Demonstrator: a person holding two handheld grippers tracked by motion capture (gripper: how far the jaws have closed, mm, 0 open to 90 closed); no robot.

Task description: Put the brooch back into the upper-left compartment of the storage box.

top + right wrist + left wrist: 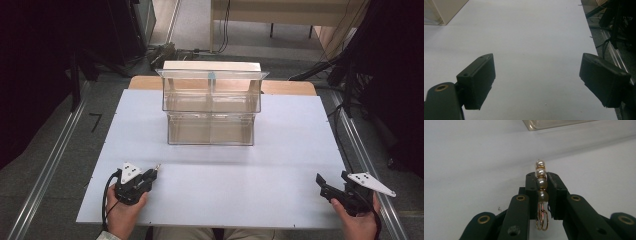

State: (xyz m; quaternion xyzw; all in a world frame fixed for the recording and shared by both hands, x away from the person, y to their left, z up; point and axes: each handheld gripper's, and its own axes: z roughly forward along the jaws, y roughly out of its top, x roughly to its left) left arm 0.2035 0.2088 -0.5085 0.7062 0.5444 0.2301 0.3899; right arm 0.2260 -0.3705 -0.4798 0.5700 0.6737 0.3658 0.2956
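A short string of pearls (542,183) with gold spacers and gold wire loops at its near end is clamped between the jaws of my left gripper (541,176), which is shut on it. Its far end pokes out past the fingertips. In the high view this left gripper (150,175) rests at the near left of the white board, and the pearl piece (157,167) points toward the clear box. My right gripper (332,181) sits at the near right, jaws wide apart. In its own view the right gripper (537,60) is open with nothing but bare board between the jaws.
A clear two-tier plastic box (211,107) stands at the middle back of the white board (225,195); its corner shows as the box (549,123) and the box (441,10). Metal rails, cables and dark stands flank the table on the floor.
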